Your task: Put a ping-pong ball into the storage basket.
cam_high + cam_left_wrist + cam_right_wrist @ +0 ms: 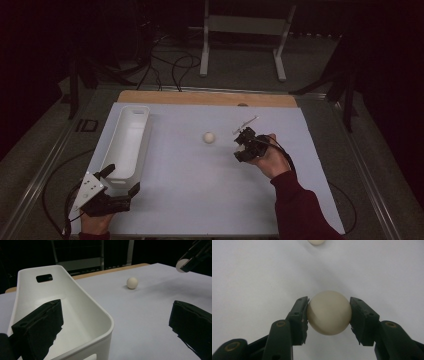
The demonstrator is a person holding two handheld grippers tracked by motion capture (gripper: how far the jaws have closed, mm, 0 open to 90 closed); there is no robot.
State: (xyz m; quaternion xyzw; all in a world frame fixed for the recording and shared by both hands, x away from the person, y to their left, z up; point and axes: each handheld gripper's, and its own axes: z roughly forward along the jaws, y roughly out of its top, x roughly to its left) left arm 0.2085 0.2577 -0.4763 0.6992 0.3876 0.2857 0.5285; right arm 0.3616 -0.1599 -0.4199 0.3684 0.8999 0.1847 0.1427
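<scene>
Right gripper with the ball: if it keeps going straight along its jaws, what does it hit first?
Probably the loose ball on the table: in the right gripper view it lies ahead of the right gripper, slightly left of centre. The held ball would touch first. Depth is unclear.

Smooth matt ball (pixel 329 313); glossy white plastic bin (pixel 82 305); matt table (pixel 200 200).

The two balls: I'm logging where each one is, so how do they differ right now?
The held ball is clamped between the right tongs, pads pressing both its sides; the loose ball lies free on the table, touched by nothing. In the left gripper view the held ball hangs above the table, while the loose ball rests on it. Both are plain, cream-white and round.
</scene>
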